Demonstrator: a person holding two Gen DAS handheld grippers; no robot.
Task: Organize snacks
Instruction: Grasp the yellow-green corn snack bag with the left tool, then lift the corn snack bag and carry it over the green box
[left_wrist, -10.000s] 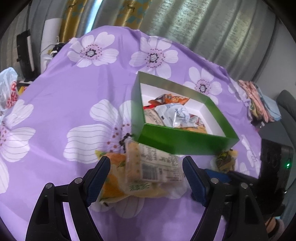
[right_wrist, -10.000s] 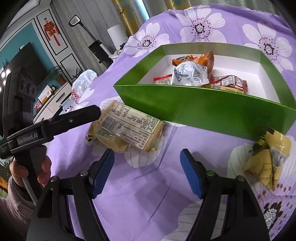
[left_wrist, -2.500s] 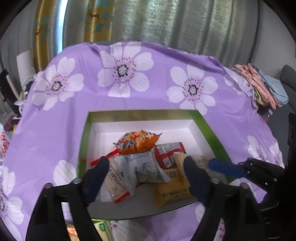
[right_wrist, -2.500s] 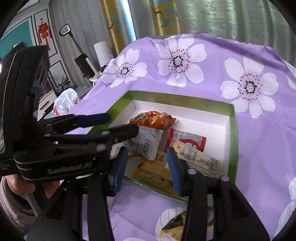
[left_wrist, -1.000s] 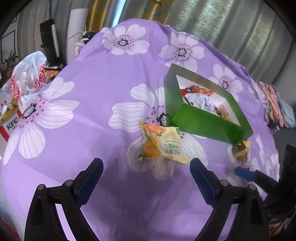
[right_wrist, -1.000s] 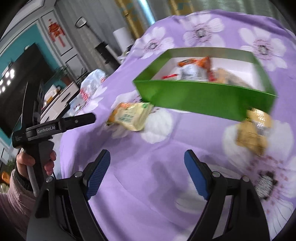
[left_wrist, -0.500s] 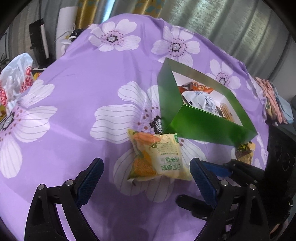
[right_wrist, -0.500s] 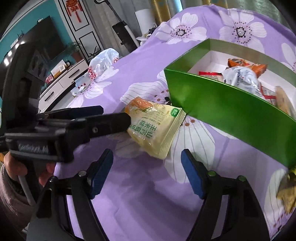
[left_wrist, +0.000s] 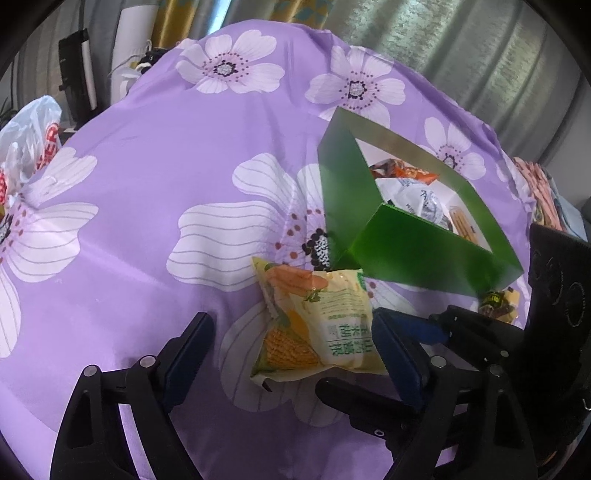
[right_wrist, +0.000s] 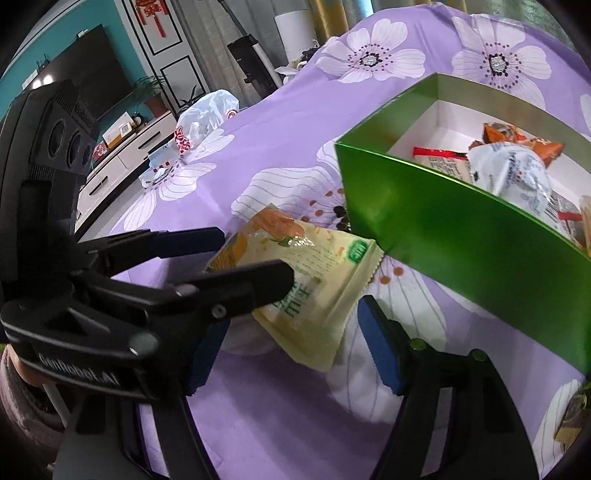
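A yellow corn snack bag (left_wrist: 317, 321) lies flat on the purple flowered cloth, just in front of the near corner of the green box (left_wrist: 417, 251). It also shows in the right wrist view (right_wrist: 306, 280). My left gripper (left_wrist: 291, 354) is open, its jaws on either side of the bag's near end. My right gripper (right_wrist: 291, 343) is open too and comes at the same bag from the right. The green box (right_wrist: 443, 225) holds several wrapped snacks. A small dark and yellow packet (left_wrist: 498, 301) lies on the cloth right of the box.
The cloth-covered table (left_wrist: 166, 166) drops off at the left and far edges. A white plastic bag (left_wrist: 22, 147) sits past the left edge. A TV and low cabinet (right_wrist: 122, 140) stand beyond. Folded fabric (left_wrist: 535, 184) lies at the far right.
Both grippers have closed in on the corn snack bag from further back. Earlier the right gripper was over the box with its jaws narrower; a pale packet that lay on the bag is gone.
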